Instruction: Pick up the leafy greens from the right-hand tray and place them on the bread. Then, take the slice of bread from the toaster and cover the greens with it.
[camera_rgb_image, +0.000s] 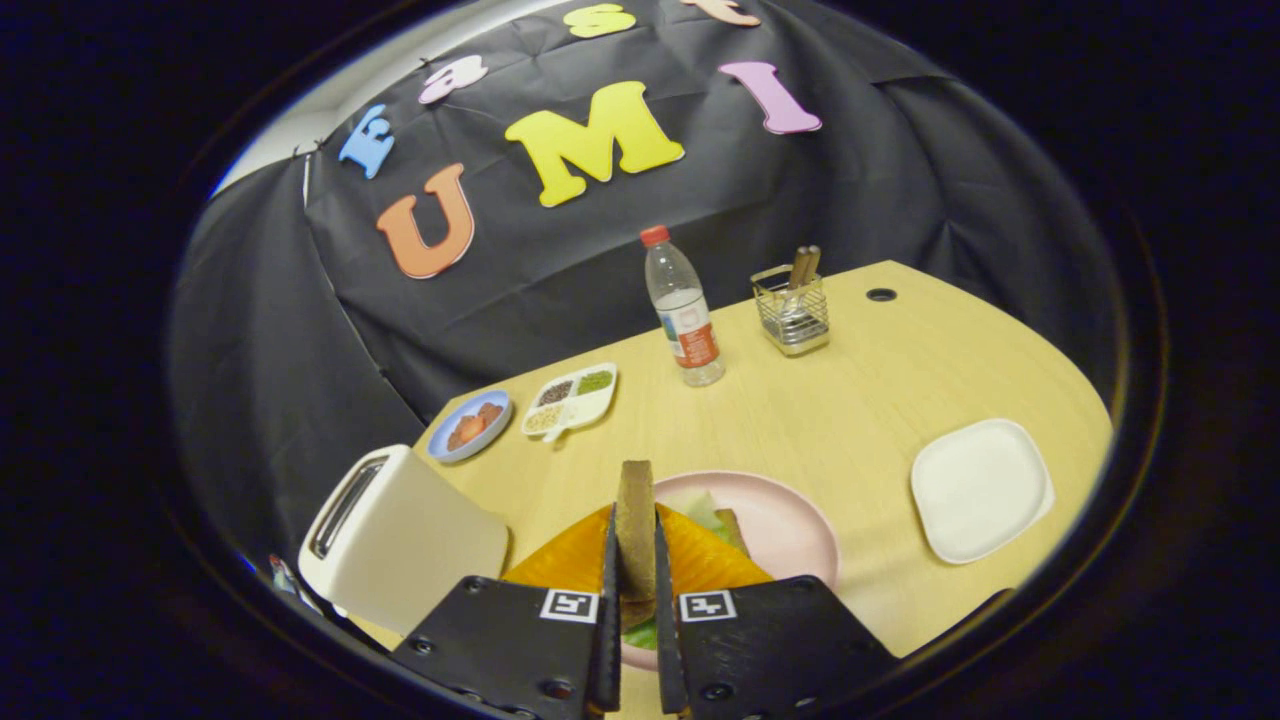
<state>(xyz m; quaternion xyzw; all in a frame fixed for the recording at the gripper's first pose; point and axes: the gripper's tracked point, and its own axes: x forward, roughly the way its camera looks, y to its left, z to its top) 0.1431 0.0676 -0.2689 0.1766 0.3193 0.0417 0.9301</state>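
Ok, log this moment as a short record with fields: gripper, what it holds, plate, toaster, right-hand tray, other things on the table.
gripper: gripper shut on brown bread slice, held on edge
plate: round pink plate just ahead of the fingers, with leafy greens on it
toaster: cream toaster, beside the plate, slot looks empty
right tray: white square tray, bare
behind: clear plastic water bottle, wire utensil holder, white divided dish, blue saucer
surface: light wooden table
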